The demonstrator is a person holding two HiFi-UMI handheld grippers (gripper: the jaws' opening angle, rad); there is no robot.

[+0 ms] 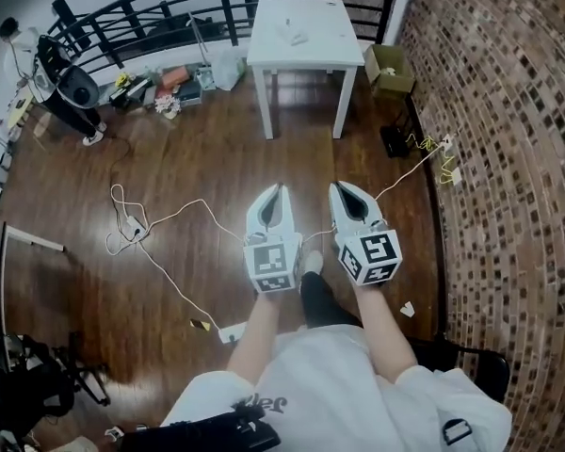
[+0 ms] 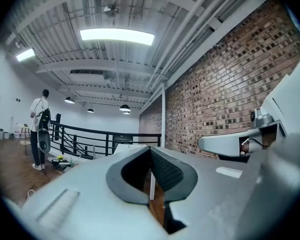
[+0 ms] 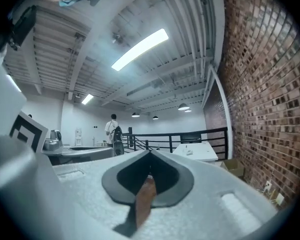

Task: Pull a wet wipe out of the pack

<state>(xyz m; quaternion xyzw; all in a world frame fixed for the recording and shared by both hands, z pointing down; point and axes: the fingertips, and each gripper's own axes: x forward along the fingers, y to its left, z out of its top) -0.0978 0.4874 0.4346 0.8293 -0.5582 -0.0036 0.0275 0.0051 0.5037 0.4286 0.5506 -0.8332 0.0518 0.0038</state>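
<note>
The left gripper point(image 1: 280, 189) is held level above the wood floor point(image 1: 198, 168), jaws closed tip to tip on nothing. The right gripper point(image 1: 338, 186), just beside it, is likewise clenched and empty. Well ahead, a small white item point(image 1: 295, 36), too small to confirm as the pack, lies on a white table point(image 1: 264, 50). A cardboard box point(image 1: 388, 67) sits at the table's right.
</note>
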